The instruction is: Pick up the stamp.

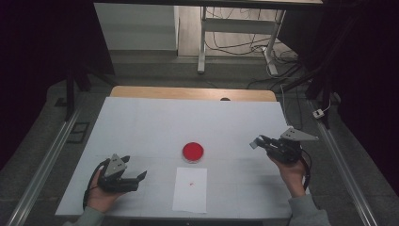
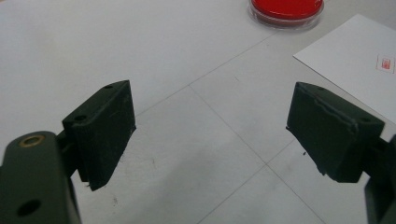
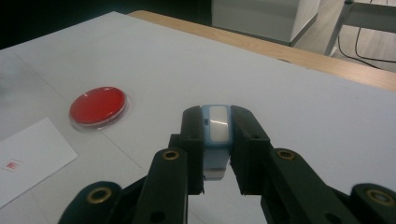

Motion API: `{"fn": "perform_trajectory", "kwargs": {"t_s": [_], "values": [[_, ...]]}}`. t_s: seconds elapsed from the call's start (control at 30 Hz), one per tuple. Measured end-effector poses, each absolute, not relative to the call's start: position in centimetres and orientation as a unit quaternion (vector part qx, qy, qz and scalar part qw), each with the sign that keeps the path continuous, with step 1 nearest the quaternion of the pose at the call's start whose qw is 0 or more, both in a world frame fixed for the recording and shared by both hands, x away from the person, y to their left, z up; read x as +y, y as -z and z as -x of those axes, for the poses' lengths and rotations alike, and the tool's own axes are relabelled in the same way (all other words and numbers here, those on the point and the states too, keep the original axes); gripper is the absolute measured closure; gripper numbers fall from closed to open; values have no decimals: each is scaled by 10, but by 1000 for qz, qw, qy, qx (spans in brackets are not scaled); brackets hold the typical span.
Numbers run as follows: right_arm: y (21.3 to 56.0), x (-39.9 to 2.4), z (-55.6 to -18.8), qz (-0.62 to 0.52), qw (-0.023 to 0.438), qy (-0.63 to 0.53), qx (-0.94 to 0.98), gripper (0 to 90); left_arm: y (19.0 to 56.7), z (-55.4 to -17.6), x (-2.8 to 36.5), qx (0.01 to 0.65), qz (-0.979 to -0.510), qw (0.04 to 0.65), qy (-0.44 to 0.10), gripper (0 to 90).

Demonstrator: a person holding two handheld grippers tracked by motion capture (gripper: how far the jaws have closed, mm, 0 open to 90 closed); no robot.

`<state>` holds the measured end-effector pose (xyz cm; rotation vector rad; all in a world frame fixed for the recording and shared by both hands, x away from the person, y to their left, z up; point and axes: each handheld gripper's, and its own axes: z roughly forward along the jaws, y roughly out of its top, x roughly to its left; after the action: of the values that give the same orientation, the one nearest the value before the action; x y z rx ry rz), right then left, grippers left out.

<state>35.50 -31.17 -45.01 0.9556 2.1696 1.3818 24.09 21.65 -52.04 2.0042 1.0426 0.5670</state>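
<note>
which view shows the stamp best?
Right gripper view: the stamp sits close up, clamped between the right tool's jaws, its blue body and white face clear. In the high view it is a small pale tip at the right tool, too small for detail. The left gripper view gives the stamped mark on the paper.

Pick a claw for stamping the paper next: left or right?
Right, probably. The right claw is already shut on the small blue stamp. The left claw is open and holds nothing, though it sits nearer the paper.
</note>
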Motion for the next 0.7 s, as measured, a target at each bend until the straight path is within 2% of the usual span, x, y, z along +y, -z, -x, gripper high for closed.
{"fn": "perform_trajectory", "kwargs": {"t_s": [0.7], "values": [[449,-299,-353,-345,164,-517,766,750,521,-241,217,411,-792,392,-225,154]]}}
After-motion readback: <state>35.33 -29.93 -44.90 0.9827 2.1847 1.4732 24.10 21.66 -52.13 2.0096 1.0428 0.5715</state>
